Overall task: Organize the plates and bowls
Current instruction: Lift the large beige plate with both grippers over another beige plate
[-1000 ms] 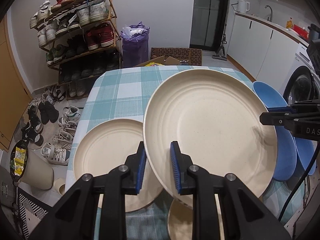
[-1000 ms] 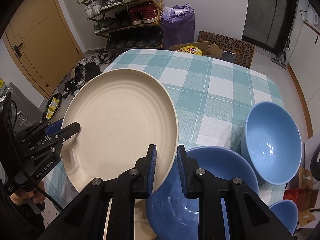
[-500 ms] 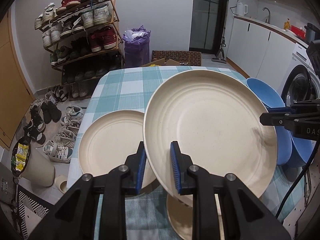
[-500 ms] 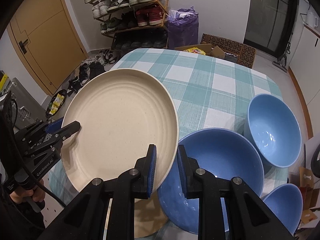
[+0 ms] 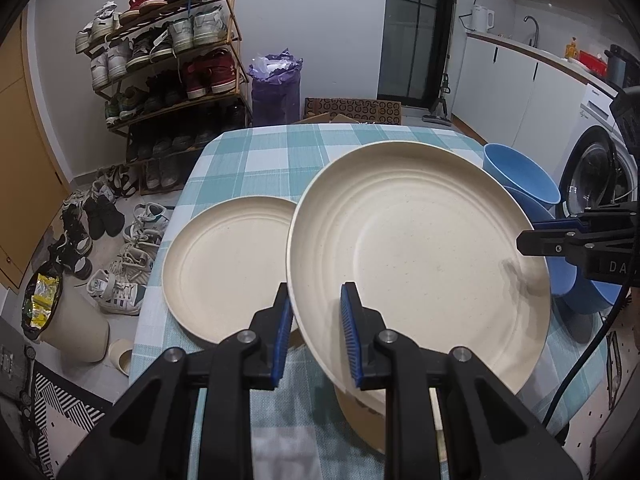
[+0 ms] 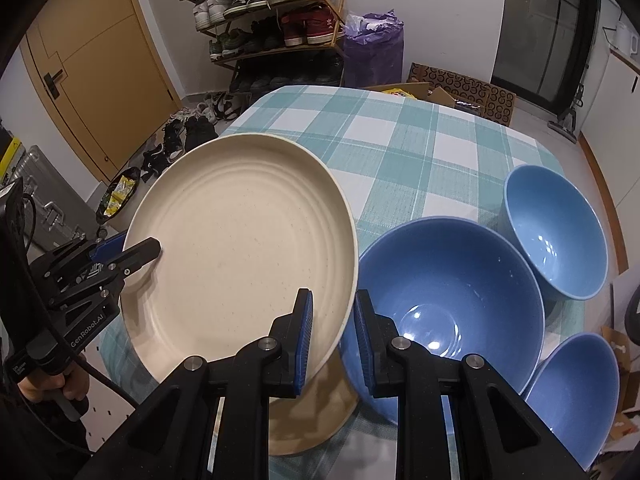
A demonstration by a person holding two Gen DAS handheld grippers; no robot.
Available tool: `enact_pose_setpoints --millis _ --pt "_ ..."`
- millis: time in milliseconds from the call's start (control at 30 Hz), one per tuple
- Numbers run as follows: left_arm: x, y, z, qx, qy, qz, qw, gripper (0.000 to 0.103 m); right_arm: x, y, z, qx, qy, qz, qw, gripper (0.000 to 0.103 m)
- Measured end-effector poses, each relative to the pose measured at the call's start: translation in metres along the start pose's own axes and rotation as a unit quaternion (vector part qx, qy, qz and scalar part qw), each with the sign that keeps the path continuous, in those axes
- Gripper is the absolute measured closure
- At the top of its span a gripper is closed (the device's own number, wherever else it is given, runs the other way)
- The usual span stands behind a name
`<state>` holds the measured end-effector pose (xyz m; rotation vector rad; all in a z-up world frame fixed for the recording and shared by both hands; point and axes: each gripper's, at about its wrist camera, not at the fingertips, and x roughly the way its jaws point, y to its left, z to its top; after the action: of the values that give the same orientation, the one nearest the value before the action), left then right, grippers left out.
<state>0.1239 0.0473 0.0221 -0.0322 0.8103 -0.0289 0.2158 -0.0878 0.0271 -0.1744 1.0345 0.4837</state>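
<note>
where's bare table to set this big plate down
Bare checked tablecloth spans the far half, beyond the held large cream plate and three blue bowls. The near edge is crowded: bowls right, second cream plate left, another beneath.

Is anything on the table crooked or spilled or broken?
Nothing is spilled or broken. The big cream plate is tilted, but only because the left gripper and right gripper hold it above the table.
</note>
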Motion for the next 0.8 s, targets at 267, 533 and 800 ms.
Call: enact_pose_setpoints --millis 267,533,800 --pt "-0.006 0.002 -0.022 -0.009 0.000 -0.003 1.0000 0.081 0.000 0.011 -0.021 -0.006 0.005 -0.001 1.000 0.082" --pt "-0.005 0.004 -0.035 -0.010 0.003 0.005 0.9999 0.081 0.002 0.021 -0.038 -0.013 0.003 -0.004 1.000 0.082" --pt "-0.003 0.002 -0.044 -0.006 0.002 0.004 1.0000 0.081 0.010 0.025 -0.052 -0.010 0.004 -0.008 1.000 0.082"
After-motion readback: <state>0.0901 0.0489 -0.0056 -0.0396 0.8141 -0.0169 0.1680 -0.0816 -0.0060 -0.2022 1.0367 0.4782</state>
